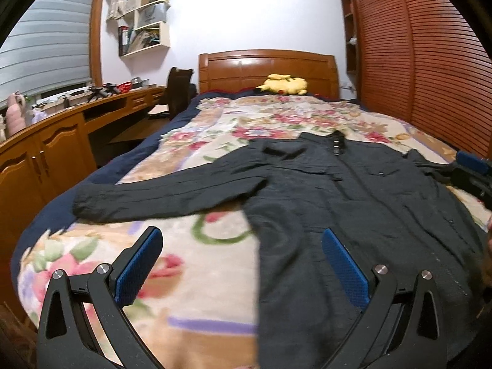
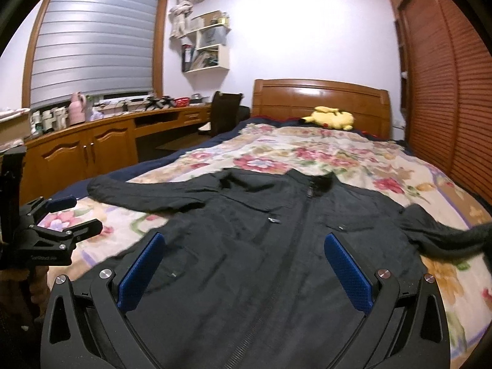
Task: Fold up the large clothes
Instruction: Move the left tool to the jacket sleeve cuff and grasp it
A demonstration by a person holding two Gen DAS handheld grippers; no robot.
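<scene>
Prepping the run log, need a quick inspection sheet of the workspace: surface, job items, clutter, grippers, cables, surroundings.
Surface: bed with floral blanket, blue sheet at the edges.
Job's things: dark jacket spread flat, front up, zipped, both sleeves out to the sides, unfolded.
Clutter: yellow plush toy by the headboard, apart from the jacket.
Grippers: left gripper open over the jacket's left hem edge; right gripper open above the jacket's lower front; neither holds anything.
Cables: nothing seen.
Surroundings: wooden desk, wall shelves, slatted wardrobe doors.

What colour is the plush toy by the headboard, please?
Yellow plush toy; clearest in the right wrist view.
</scene>
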